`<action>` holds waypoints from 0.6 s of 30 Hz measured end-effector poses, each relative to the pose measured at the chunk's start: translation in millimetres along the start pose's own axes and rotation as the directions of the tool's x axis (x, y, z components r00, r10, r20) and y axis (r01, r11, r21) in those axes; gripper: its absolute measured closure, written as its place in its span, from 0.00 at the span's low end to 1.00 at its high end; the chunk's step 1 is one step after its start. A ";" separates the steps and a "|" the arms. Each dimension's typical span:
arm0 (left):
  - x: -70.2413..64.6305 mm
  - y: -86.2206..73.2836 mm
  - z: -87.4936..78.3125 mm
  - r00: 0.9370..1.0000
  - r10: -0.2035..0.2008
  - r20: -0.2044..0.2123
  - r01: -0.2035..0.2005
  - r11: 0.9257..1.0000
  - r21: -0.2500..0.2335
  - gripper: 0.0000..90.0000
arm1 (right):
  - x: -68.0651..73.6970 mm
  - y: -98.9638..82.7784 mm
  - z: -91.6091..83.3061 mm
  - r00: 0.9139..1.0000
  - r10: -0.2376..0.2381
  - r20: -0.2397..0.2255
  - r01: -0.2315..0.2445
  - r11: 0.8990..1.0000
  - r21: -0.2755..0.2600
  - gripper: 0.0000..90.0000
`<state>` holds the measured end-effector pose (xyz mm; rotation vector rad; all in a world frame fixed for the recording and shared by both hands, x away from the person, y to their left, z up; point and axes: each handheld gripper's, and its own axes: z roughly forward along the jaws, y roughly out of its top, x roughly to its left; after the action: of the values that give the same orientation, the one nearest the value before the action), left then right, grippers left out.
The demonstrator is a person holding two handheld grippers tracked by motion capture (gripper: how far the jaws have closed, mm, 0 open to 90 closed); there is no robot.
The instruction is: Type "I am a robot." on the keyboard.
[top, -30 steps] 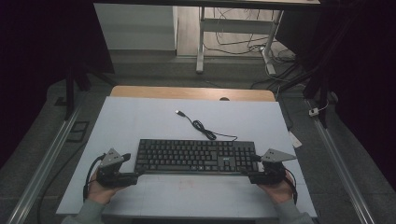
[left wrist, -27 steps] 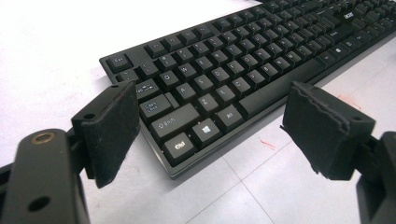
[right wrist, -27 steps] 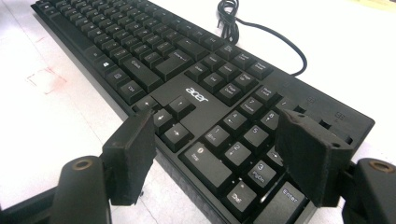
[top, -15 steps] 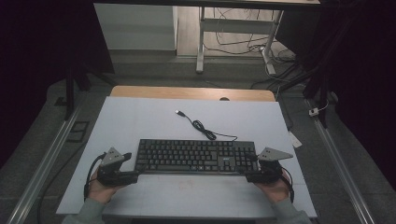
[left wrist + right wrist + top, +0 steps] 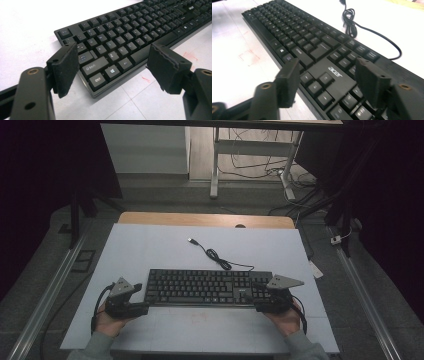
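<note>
A black keyboard [image 5: 207, 287] lies across the white mat, and its cable [image 5: 215, 255] curls toward the far side and ends in a USB plug [image 5: 191, 240]. My left gripper [image 5: 144, 307] sits at the keyboard's near left corner. In the left gripper view the left gripper [image 5: 113, 67] is open and that corner of the keyboard [image 5: 120, 42] lies between the pads, untouched. My right gripper [image 5: 257, 302] hovers over the keyboard's right end. In the right gripper view the right gripper [image 5: 327, 80] is open above the arrow keys [image 5: 317, 86]. Both pairs of jaws have just been closing.
The white mat [image 5: 150, 250] covers a wooden table whose far edge [image 5: 200, 219] shows beyond it. Metal rails [image 5: 45, 295] run along both sides. Desk legs [image 5: 215, 165] and loose floor cables [image 5: 295, 180] lie behind the table.
The right gripper has moved left, from beside the keyboard's right end to over it. Both pairs of jaws are slightly narrower. The left hand has stayed in place.
</note>
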<state>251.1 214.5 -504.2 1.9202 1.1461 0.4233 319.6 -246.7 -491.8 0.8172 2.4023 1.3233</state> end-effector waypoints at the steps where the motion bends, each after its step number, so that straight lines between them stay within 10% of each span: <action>1: -0.1 0.1 -0.1 1.000 0.000 0.000 0.000 1.000 -0.001 0.29 | 1.2 1.0 1.8 1.000 0.000 -0.008 0.000 1.000 -0.004 0.48; 18: -0.6 -0.2 2.3 1.000 -0.005 -0.006 0.005 1.000 0.010 0.34 | 21.3 15.2 24.3 0.997 -0.053 -0.051 0.054 0.998 0.017 0.94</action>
<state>252.2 212.9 -505.6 1.9260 1.1589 0.4215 319.8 -211.0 -491.6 0.7274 2.4610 1.3183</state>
